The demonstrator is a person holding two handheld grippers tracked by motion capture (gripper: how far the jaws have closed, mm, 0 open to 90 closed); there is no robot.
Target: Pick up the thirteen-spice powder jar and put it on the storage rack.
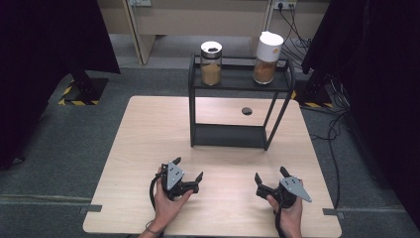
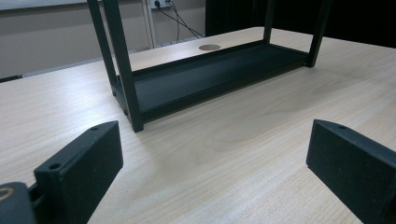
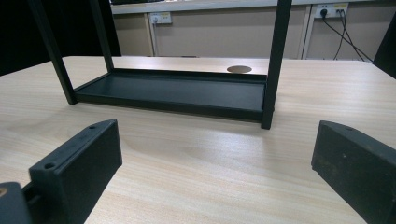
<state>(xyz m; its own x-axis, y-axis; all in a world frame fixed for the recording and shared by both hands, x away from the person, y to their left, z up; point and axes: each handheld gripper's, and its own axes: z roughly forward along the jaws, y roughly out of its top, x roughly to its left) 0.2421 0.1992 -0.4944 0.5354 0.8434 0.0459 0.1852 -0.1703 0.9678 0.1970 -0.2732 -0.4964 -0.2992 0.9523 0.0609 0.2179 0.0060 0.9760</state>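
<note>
- High view: left gripper (image 1: 187, 169) and right gripper (image 1: 270, 176), both spread and empty, rest near the tabletop's (image 1: 148, 129) front edge.
- Black rack (image 1: 237, 135) stands beyond them, toward the far edge.
- Its top shelf carries an open-topped jar (image 1: 211, 63) and a white-lidded jar (image 1: 267, 57), each seemingly part-filled with brown granules.
</note>
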